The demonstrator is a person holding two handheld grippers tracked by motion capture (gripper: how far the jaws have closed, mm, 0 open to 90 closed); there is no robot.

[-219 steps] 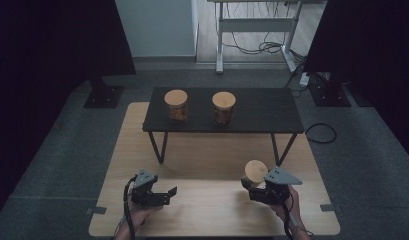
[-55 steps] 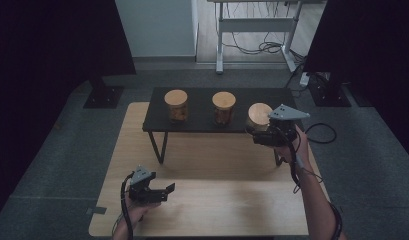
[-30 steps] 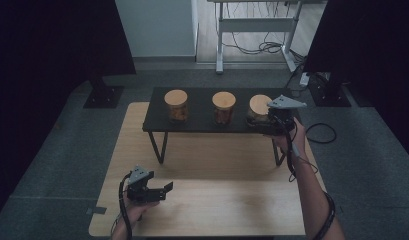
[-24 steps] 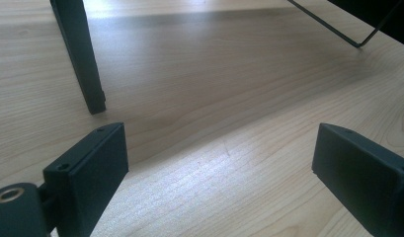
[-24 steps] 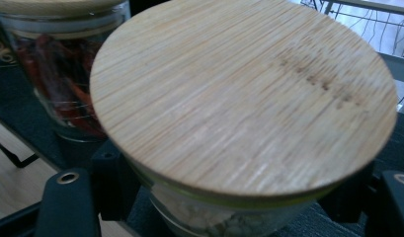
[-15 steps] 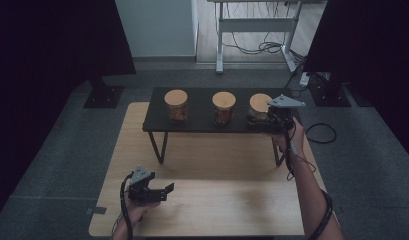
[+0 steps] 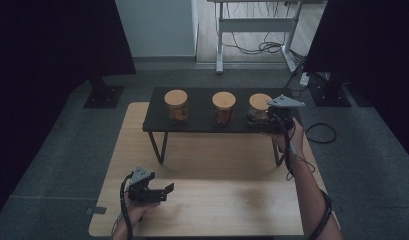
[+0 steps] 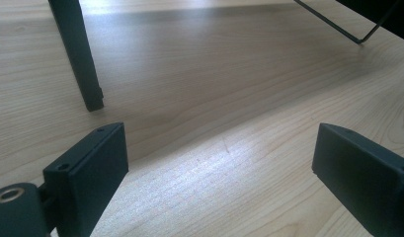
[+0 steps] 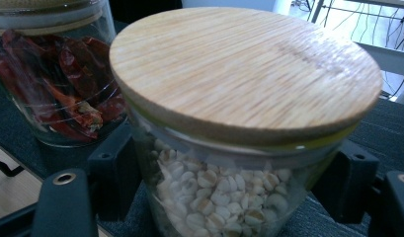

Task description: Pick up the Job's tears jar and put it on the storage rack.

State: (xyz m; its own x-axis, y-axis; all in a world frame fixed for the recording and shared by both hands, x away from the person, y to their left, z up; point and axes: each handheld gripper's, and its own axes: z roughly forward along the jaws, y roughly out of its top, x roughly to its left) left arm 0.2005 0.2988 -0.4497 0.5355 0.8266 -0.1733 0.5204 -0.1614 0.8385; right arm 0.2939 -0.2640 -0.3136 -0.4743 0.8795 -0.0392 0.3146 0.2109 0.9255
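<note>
Dark grey flooring surrounded the pale wooden table [image 7: 217, 200], on which a low black shelf [image 7: 202, 125] stood toward the far side. I found the jar of pale grains [image 9: 224, 197], capped with a round wooden lid [image 9: 244, 69], standing at the right end of that shelf; it sat between the jaws of the right gripper [image 7: 262, 120], one jaw on each side of the glass; those jaws had just been opening, and I could not tell whether the pads were pressing on the glass or merely lay close beside it. Just beside it on the shelf stood a jar of red dried chillies [image 9: 56, 79], in the middle of the row; a third jar [image 7: 176, 105] stood at the left end, well apart. I noted the left gripper [image 7: 159, 192] low over the near part of the table, its jaws wide with nothing between them but bare wood; a black shelf leg [image 8: 78, 54] stood ahead of it.
</note>
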